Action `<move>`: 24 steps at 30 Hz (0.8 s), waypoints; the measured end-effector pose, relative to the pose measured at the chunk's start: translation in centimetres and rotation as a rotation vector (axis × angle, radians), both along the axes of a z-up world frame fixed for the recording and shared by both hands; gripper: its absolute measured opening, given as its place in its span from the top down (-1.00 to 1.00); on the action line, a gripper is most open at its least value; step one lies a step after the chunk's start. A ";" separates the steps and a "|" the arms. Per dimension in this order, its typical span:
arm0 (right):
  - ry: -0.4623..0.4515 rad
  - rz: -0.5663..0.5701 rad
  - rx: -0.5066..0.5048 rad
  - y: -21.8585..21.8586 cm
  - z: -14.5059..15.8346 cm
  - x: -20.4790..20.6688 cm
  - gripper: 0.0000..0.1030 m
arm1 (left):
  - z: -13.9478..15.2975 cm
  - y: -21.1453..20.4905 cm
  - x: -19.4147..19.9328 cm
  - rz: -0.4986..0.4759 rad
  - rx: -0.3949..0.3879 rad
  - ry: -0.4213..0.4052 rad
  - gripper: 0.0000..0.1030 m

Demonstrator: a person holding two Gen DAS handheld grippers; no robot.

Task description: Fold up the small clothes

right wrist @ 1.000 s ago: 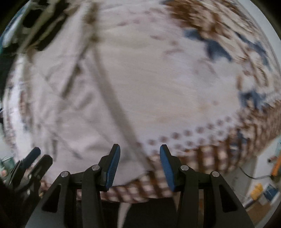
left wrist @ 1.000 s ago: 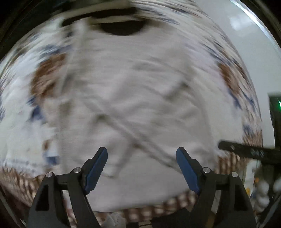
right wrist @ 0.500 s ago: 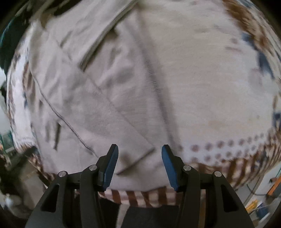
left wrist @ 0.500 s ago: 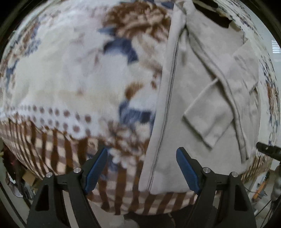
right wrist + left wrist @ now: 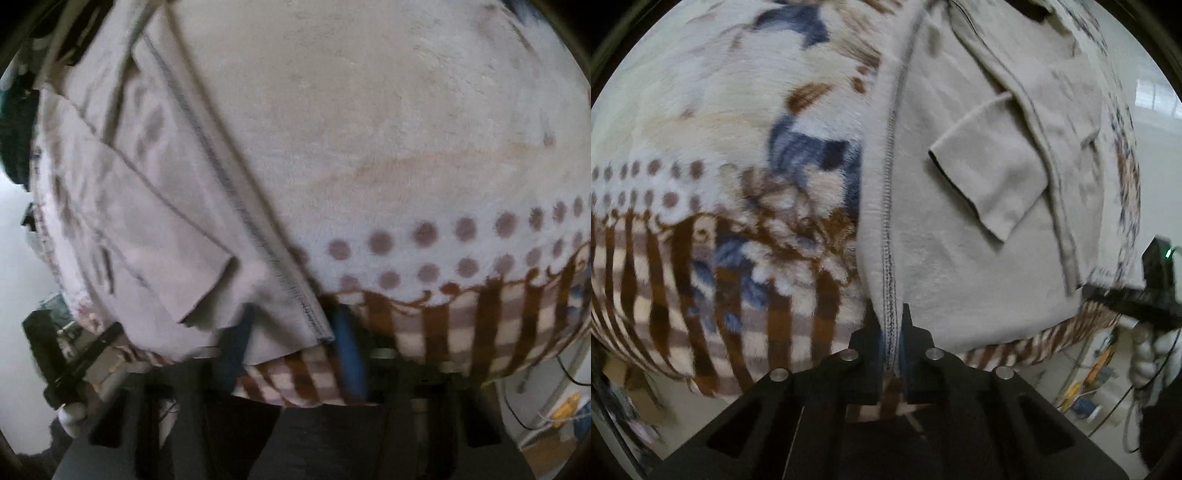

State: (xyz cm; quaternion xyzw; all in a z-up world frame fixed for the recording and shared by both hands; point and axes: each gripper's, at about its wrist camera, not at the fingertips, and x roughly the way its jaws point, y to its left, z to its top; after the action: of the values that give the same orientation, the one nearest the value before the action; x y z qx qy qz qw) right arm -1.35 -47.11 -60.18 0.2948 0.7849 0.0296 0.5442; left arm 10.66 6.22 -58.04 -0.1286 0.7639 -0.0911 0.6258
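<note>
A beige long-sleeved top lies flat on a patterned fleece blanket, both sleeves folded across its body. My left gripper is shut on the top's near left bottom corner, right on the stitched side seam. In the right wrist view, the top fills the left half. My right gripper is open, its blue pads either side of the top's near right bottom corner and seam, down at blanket level. The view is blurred there.
The blanket with brown stripes, dots and blue flowers covers the table and hangs over its near edge. The other gripper shows at the right edge of the left wrist view. Floor clutter and cables lie beyond the table.
My left gripper has moved forward and shut on the left hem corner. My right gripper has dropped toward the right hem corner, still open.
</note>
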 end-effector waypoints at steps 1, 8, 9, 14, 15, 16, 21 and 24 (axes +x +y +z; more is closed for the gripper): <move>0.001 -0.002 0.002 0.5 0.1 -0.1 0.88 | 0.4 0.6 0.2 0.025 -0.013 0.006 0.93; -0.073 -0.043 0.065 -2.1 5.8 0.6 0.94 | 4.2 4.2 4.8 0.249 -0.170 0.030 0.93; -0.095 -0.052 0.074 -2.0 6.6 1.2 0.94 | 4.6 4.4 5.9 0.273 -0.187 0.022 0.93; -0.194 -0.118 0.081 -5.0 10.6 7.8 0.94 | 4.6 5.3 13.7 0.340 -0.219 -0.069 0.93; -0.218 -0.127 0.072 -5.8 10.9 9.3 0.94 | 4.3 5.4 15.5 0.349 -0.218 -0.088 0.92; -0.239 -0.130 0.058 -6.1 10.6 11.0 0.94 | 3.9 5.0 17.0 0.359 -0.220 -0.097 0.91; -0.318 -0.215 0.030 -6.4 9.6 19.4 0.80 | 1.9 5.6 21.7 0.428 -0.233 -0.127 0.71; -0.323 -0.207 -0.001 -7.1 10.0 20.5 0.06 | 2.8 7.2 21.9 0.464 -0.210 -0.187 0.13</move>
State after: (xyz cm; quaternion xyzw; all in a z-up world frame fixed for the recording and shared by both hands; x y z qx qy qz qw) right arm 19.15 -54.26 -50.23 0.3651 0.6527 0.0200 0.6635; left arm 32.58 13.43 -55.21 -0.3553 0.6392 -0.0357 0.6811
